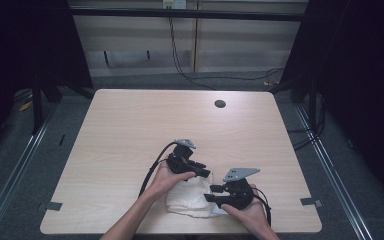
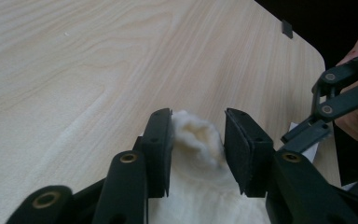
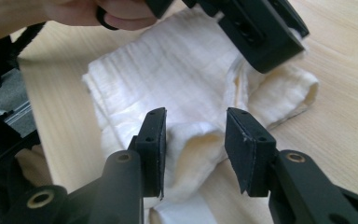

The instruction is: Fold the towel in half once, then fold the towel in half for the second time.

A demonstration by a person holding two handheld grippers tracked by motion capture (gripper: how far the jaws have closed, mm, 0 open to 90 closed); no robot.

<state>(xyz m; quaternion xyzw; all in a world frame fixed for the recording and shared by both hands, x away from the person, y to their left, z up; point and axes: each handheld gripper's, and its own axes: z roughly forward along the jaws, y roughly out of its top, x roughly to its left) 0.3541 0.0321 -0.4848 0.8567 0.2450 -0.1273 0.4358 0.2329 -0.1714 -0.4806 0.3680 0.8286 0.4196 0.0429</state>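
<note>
lying crumpled at the near edge of the wooden table [image 1: 130,130], a white cloth [image 1: 192,197], right gripper [image 1: 211,194] jaws parted around a raised fold, left gripper [image 1: 204,170] jaws parted around a bunched tip, a round hole [image 1: 220,104] far back

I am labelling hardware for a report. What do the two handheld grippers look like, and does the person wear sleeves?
Both the left gripper and the right gripper are black, each topped with a grey three-cornered plate and trailing a black cable. Their jaws are flat black pads with brass-coloured pivot rivets. The forearms are bare, no sleeves.
</note>
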